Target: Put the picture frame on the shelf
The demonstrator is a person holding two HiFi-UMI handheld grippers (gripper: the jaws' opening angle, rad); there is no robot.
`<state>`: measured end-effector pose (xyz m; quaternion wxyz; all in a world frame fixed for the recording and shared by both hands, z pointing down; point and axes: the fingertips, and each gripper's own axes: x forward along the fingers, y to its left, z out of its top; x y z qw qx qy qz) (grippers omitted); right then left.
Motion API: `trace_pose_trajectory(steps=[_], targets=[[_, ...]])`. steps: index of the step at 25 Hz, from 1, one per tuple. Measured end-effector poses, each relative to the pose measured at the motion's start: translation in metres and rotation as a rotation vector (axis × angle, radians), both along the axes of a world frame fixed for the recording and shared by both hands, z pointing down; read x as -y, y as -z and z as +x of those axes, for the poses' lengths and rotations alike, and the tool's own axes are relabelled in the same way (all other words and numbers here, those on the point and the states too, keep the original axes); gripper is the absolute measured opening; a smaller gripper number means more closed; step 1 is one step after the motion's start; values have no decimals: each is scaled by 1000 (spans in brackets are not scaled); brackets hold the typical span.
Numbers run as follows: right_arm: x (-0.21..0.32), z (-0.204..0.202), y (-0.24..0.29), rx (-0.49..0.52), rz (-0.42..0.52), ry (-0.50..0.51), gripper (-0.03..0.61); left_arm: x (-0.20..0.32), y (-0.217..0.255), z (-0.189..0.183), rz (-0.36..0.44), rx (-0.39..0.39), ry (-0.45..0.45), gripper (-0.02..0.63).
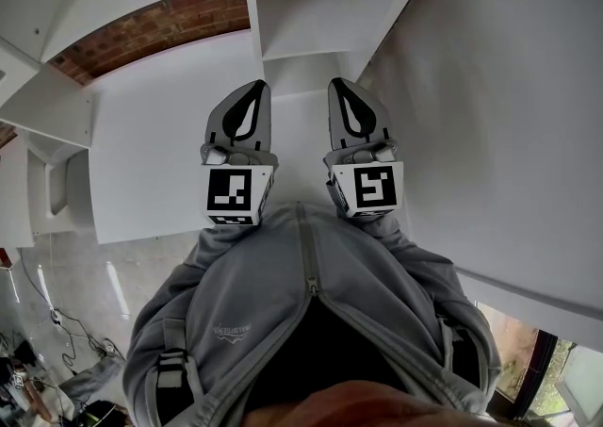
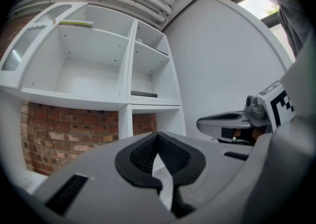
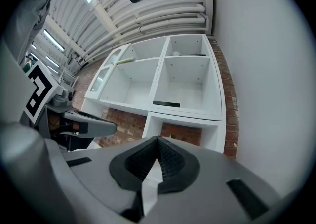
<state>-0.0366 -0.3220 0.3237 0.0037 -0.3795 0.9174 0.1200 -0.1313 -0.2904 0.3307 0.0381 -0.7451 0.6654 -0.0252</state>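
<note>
Three cameras, one shelf unit (image 2: 126,103).
Head view looks steeply down the person's jacket (image 1: 311,303); both gripper views face forward, sharing that shelf unit.

We see shelf unit (image 3: 187,114) ahead, cubbies open-fronted. Left cubby (image 3: 131,82) bare, free entry. Right cubby (image 3: 190,87): picture frame (image 3: 166,104) lies flat at front lip. Upright divider (image 3: 158,82) between. White wall (image 3: 266,69) hems our right side, close.

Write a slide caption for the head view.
Left tool and right tool, both shut and empty, held side by side before a white shelf unit against a brick wall.
</note>
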Motion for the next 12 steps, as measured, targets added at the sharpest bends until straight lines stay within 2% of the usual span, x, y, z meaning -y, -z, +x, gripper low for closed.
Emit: trace_pose_trajectory(steps=[12], targets=[[-2,4,0,1,-4,5,28,-1,3,7,10,-1,-17,8]])
